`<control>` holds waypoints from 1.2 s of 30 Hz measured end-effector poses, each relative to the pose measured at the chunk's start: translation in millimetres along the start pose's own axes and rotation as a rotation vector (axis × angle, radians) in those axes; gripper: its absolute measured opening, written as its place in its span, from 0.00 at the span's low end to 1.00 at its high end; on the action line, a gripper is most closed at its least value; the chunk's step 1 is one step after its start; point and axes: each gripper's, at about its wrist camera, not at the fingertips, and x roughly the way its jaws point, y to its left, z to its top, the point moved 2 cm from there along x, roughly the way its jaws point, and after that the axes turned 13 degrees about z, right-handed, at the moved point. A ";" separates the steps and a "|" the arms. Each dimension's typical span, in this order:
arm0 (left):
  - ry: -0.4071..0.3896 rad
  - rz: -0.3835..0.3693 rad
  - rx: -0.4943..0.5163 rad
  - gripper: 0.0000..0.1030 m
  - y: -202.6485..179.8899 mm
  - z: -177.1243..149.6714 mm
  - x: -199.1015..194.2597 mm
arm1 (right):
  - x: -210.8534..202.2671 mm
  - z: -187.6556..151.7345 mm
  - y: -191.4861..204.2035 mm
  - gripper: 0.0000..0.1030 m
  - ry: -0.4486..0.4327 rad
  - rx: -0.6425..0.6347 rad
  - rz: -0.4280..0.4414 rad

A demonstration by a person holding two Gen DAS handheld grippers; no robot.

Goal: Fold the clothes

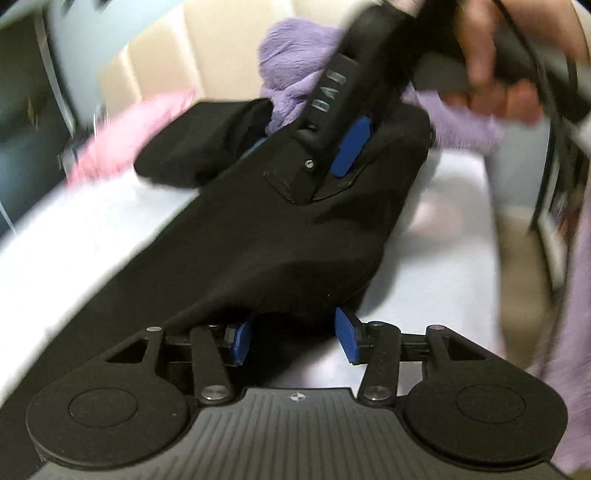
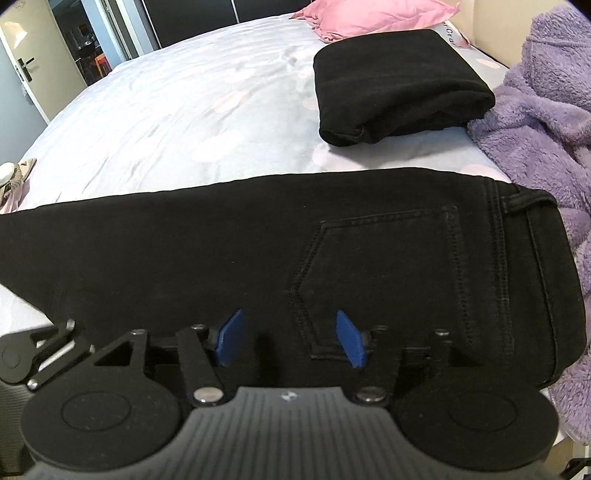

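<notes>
Left wrist view: a pair of black denim jeans [image 1: 266, 236] stretches lengthwise away from the camera across the pale patterned bed [image 1: 443, 229], its near end lifted and draped over the left gripper [image 1: 293, 341]; the blue jaws stand spread, the cloth between them. Farther along, the right gripper [image 1: 310, 151], held in a hand [image 1: 491, 70], presses down on the jeans.

Right wrist view: the jeans lie with their long axis left to right, waistband right, back pocket [image 2: 373, 280] up. The right gripper's jaws stand spread just above the pocket. Beyond lie a folded black garment [image 2: 395, 88], a pink pillow [image 2: 373, 16] and a purple fleece robe [image 2: 546, 122].
</notes>
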 end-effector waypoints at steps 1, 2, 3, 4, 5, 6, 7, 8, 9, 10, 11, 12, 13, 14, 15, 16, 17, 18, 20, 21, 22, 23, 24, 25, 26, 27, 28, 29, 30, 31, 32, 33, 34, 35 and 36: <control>-0.005 0.005 0.032 0.44 -2.8 1.2 3.1 | 0.2 0.4 -0.5 0.60 0.001 0.000 0.001; 0.005 -0.015 0.031 0.43 -3.2 2.5 5.6 | 0.5 0.7 -0.9 0.60 0.001 -0.001 0.001; 0.014 -0.035 0.013 0.39 -0.8 2.9 6.6 | 0.7 1.1 -1.4 0.61 0.002 -0.001 0.002; 0.023 -0.056 -0.009 0.34 2.1 3.2 7.4 | 1.0 1.5 -1.8 0.61 0.003 -0.001 0.003; 0.033 -0.075 -0.045 0.25 7.3 2.6 6.7 | 1.2 1.9 -2.3 0.61 0.003 -0.001 0.004; 0.046 -0.093 -0.075 0.20 11.9 2.5 4.4 | 1.5 2.2 -2.8 0.61 0.004 -0.002 0.004; 0.058 -0.112 -0.105 0.17 16.5 2.4 2.1 | 1.7 2.6 -3.2 0.61 0.005 -0.002 0.005; 0.071 -0.130 -0.133 0.13 20.9 2.5 -0.7 | 2.3 2.9 -3.6 0.61 0.007 -0.003 0.003; 0.082 -0.149 -0.154 0.11 24.8 3.7 -5.6 | 3.1 3.2 -3.9 0.61 0.009 -0.006 -0.001; 0.098 -0.172 -0.189 0.10 29.3 5.3 -9.9 | 3.9 3.5 -4.2 0.61 0.012 -0.008 -0.005; 0.114 -0.194 -0.227 0.10 33.7 5.7 -13.4 | 4.7 3.8 -4.6 0.61 0.015 -0.010 -0.009; 0.133 -0.215 -0.278 0.09 37.1 0.9 -13.5 | 5.5 4.1 -4.9 0.61 0.018 -0.012 -0.013; 0.152 -0.236 -0.330 0.09 40.5 -4.0 -13.5 | 6.5 4.4 -5.0 0.60 0.021 -0.016 -0.018; 0.170 -0.257 -0.381 0.09 43.9 -8.8 -13.6 | 7.7 4.7 -4.7 0.60 0.027 -0.021 -0.024; 0.189 -0.278 -0.433 0.08 47.3 -13.5 -13.6 | 9.2 4.9 -4.3 0.60 0.034 -0.026 -0.029; 0.208 -0.299 -0.476 0.08 49.1 -18.7 -13.1 | 10.5 5.0 -4.1 0.60 0.041 -0.030 -0.033; 0.233 -0.319 -0.476 0.02 42.5 -25.5 -9.7 | 11.8 4.9 -4.0 0.60 0.047 -0.033 -0.037; 0.258 -0.336 -0.467 0.00 34.1 -30.8 -6.1 | 13.0 4.7 -3.8 0.61 0.052 -0.037 -0.041; 0.249 -0.316 -0.476 0.00 23.9 -36.9 -6.9 | 14.3 4.4 -3.2 0.61 0.058 -0.051 -0.048; 0.238 -0.306 -0.495 0.00 22.0 -38.5 -8.2 | 14.3 4.2 -2.9 0.61 0.060 -0.055 -0.050; 0.241 -0.314 -0.517 0.00 23.8 -38.3 -8.8 | 13.4 4.0 -2.4 0.61 0.059 -0.057 -0.052; 0.238 -0.315 -0.514 0.00 26.0 -36.9 -10.7 | 11.7 3.8 -1.6 0.61 0.054 -0.056 -0.053; 0.227 -0.299 -0.492 0.00 28.4 -35.1 -14.4 | 9.8 3.5 -0.6 0.61 0.048 -0.054 -0.054; 0.218 -0.282 -0.470 0.00 31.0 -33.2 -18.2 | 7.7 3.2 0.8 0.61 0.042 -0.055 -0.054; 0.217 -0.264 -0.458 0.00 35.1 -31.9 -22.2 | 5.3 2.8 3.0 0.61 0.036 -0.057 -0.048; 0.220 -0.250 -0.460 0.00 40.9 -31.6 -26.2 | 2.8 2.4 5.5 0.61 0.031 -0.059 -0.040; 0.222 -0.235 -0.463 0.00 47.3 -31.5 -30.7 | 0.8 2.5 8.8 0.61 0.025 -0.061 -0.030; 0.221 -0.215 -0.471 0.00 56.3 -32.3 -36.7 | -1.0 2.9 12.6 0.60 0.019 -0.064 -0.020; 0.222 -0.195 -0.478 0.00 64.9 -33.5 -42.6 | -2.4 3.8 17.1 0.60 0.013 -0.069 -0.010; 0.226 -0.179 -0.481 0.00 73.6 -34.9 -48.4 | -2.8 5.8 22.8 0.60 0.009 -0.082 -0.002; 0.231 -0.163 -0.484 0.00 82.5 -36.6 -54.4 | -2.8 8.0 29.0 0.60 0.005 -0.098 0.005; 0.237 -0.142 -0.483 0.00 92.8 -40.2 -61.5 | -2.8 10.3 35.2 0.61 0.002 -0.114 0.012; 0.247 -0.120 -0.477 0.00 102.9 -44.2 -68.0 | -2.1 12.6 41.2 0.61 0.002 -0.129 0.019; 0.261 -0.097 -0.472 0.00 113.4 -48.5 -74.1 | -1.0 14.8 47.0 0.61 0.003 -0.143 0.027; 0.276 -0.072 -0.471 0.00 126.2 -54.1 -81.5 | 0.7 17.1 52.8 0.61 0.006 -0.154 0.034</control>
